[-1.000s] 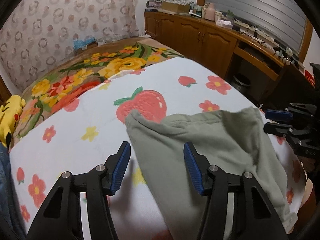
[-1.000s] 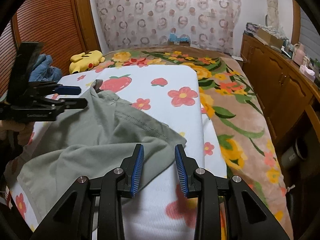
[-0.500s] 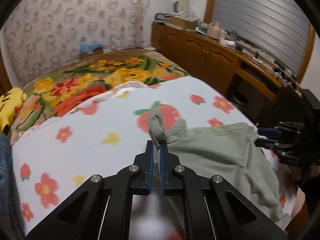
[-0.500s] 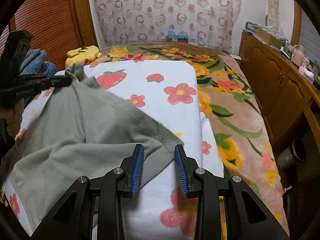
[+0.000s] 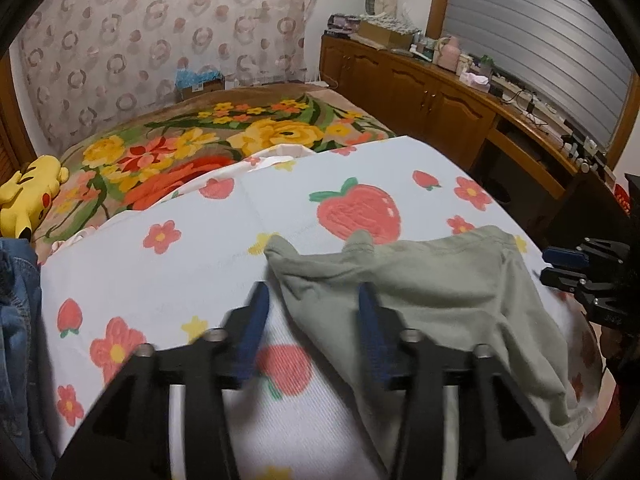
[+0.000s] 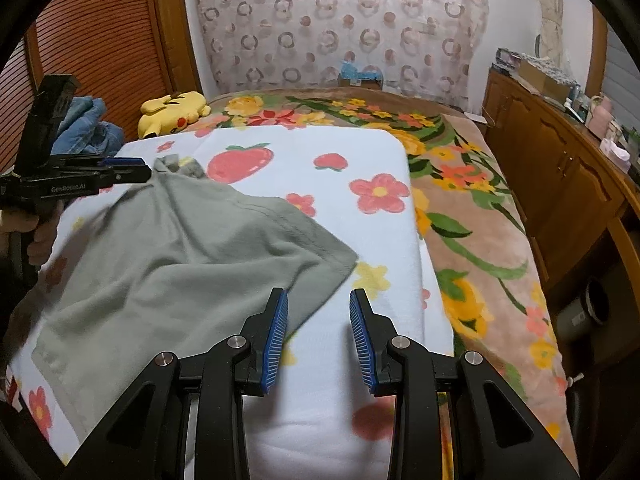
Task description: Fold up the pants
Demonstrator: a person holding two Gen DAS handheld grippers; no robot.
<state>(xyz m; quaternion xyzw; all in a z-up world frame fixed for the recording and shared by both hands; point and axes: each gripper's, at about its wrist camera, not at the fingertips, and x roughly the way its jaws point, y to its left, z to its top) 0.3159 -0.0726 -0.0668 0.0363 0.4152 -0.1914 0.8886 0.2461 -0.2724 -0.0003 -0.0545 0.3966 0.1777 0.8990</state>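
Grey-green pants (image 5: 420, 292) lie spread on the white strawberry-print sheet (image 5: 160, 280). My left gripper (image 5: 312, 312) hangs just above their left corner. Its jaws are opening, with the cloth edge lying loose between them, not pinched. From the right wrist view the left gripper (image 6: 136, 170) hovers at the far left corner of the pants (image 6: 180, 260). My right gripper (image 6: 320, 328) stands open over bare sheet, with the pants' right corner just left of its fingers. In the left wrist view the right gripper (image 5: 560, 268) shows at the right edge, beside the pants.
A floral blanket (image 5: 200, 148) covers the far half of the bed. A yellow plush toy (image 6: 176, 110) and a heap of blue jeans (image 6: 88, 128) lie at the bed's left. Wooden cabinets (image 5: 420, 92) run along the right, past the bed's edge.
My left gripper shut on the pants' corner, pulled it leftward, then let go; its jaws now stand apart and the corner lies on the sheet. The right gripper has stayed put.
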